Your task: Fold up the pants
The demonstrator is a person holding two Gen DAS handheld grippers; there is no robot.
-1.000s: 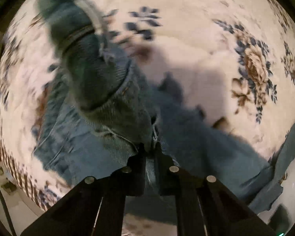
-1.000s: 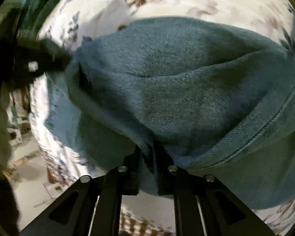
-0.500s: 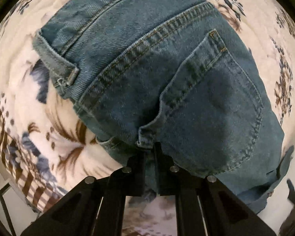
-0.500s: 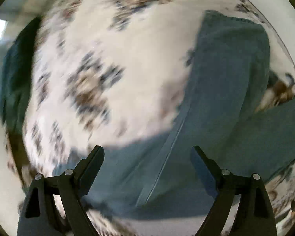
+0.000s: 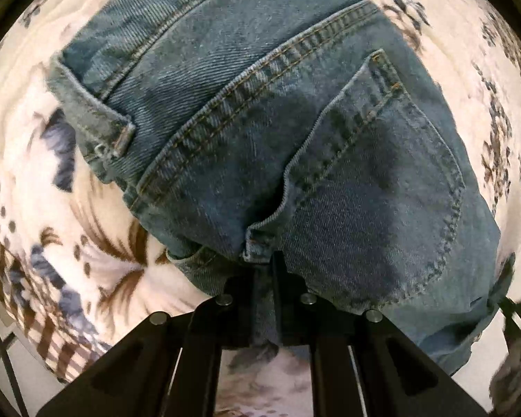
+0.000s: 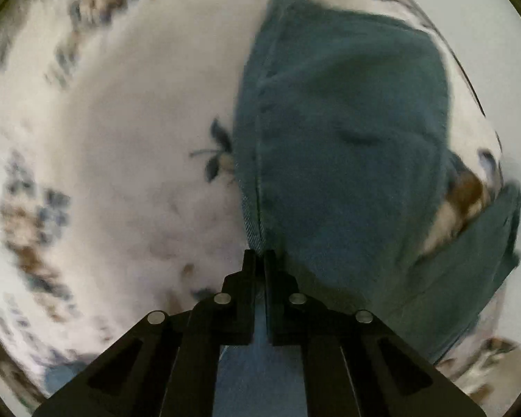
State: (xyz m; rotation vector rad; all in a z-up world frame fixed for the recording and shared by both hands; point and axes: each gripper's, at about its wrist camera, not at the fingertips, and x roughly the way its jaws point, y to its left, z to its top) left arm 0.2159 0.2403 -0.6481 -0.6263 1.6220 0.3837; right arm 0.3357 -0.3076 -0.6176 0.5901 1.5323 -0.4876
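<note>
Pants (image 5: 295, 160) lie on a floral blanket (image 5: 52, 208) — left tool (image 5: 263, 260) clamped on denim beside the back pocket (image 5: 382, 187), right tool (image 6: 259, 257) clamped on a seam edge.

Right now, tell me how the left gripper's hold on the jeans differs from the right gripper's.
The left gripper pinches the jeans beside the back pocket; the right gripper pinches them at a seamed edge. The left wrist view is sharp, the right blurred. Both are shut on denim over the floral blanket.
</note>
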